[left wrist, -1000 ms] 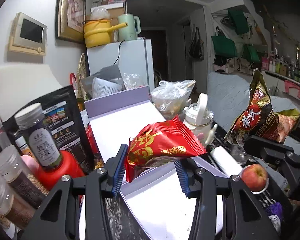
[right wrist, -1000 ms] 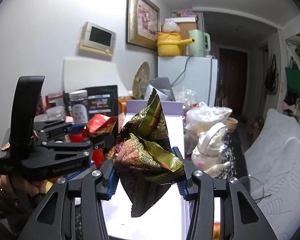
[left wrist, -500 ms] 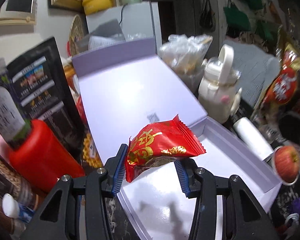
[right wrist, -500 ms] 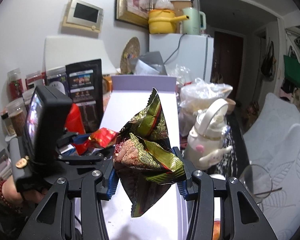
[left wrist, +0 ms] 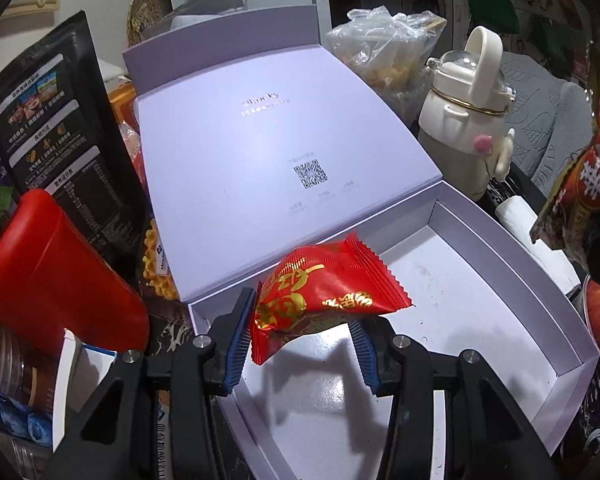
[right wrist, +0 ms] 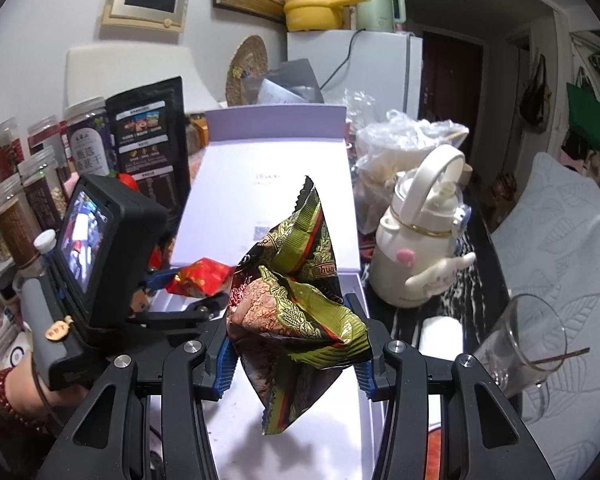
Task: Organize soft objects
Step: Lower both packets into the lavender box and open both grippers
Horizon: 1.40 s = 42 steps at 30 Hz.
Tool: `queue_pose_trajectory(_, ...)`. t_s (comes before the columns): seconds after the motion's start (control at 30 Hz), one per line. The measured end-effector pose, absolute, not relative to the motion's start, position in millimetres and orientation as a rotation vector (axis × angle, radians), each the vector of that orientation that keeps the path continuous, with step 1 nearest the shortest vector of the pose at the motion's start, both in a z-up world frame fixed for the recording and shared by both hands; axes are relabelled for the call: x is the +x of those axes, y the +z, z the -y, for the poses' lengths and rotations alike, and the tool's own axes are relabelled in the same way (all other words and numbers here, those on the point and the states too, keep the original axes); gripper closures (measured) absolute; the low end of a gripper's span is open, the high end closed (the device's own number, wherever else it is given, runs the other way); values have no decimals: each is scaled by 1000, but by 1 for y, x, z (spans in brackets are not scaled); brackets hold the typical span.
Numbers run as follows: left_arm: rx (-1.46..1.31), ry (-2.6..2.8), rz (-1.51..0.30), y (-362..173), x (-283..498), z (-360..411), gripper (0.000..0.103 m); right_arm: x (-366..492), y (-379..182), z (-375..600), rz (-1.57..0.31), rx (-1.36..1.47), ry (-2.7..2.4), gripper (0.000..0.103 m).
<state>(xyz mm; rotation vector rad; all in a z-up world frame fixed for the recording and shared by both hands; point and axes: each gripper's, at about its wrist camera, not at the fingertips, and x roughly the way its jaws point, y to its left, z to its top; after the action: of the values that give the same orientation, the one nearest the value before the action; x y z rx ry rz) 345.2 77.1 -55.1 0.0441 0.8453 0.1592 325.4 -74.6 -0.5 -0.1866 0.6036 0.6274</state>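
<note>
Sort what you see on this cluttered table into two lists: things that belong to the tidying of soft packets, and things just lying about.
Part of the job:
- red snack packet, held in the left claw
- green snack bag, held in the right claw
- open white box

Just lying about:
- white kettle bottle
- empty glass
- spice jars
- black pouch

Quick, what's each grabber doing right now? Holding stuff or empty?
Left gripper: closed on the red snack packet, above the open white box.
Right gripper: closed on the crumpled green and black snack bag.
</note>
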Motion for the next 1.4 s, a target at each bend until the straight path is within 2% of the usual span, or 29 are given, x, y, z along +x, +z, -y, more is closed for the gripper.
queue_pose_trajectory(0.1,38,157,-870,-58,348,-78,57,331,-5,72,-617,-187,620,56)
queue_pose_trajectory(0.2,29,158,-901,-61,351,-79,51,335,-8,70,-626,-186,619,56)
queue_pose_trajectory(0.27,30,182,-912,-63,351,-81,36,337,-9,69,-628,-187,618,56)
queue_pose_trajectory(0.33,23,196,-909,-62,350,-83,25,339,-8,66,-624,-190,621,56)
queue_pose_trajectory(0.7,8,226,-851,-41,331,-90,24,354,-12,50,-637,-203,627,56)
queue_pose_trajectory(0.8,11,235,-840,-36,329,-90,24,358,-16,47,-654,-218,606,53)
queue_pose_trajectory(0.87,11,239,-835,-33,324,-90,24,362,-19,46,-677,-229,585,39)
queue_pose_trajectory(0.9,12,239,-832,-31,322,-89,24,364,-20,47,-690,-230,576,37)
queue_pose_trajectory(1.13,36,249,-797,-15,305,-84,24,355,-15,59,-707,-226,552,37)
queue_pose_trajectory(1.4,15,249,-729,20,278,-78,24,326,24,74,-637,-205,543,35)
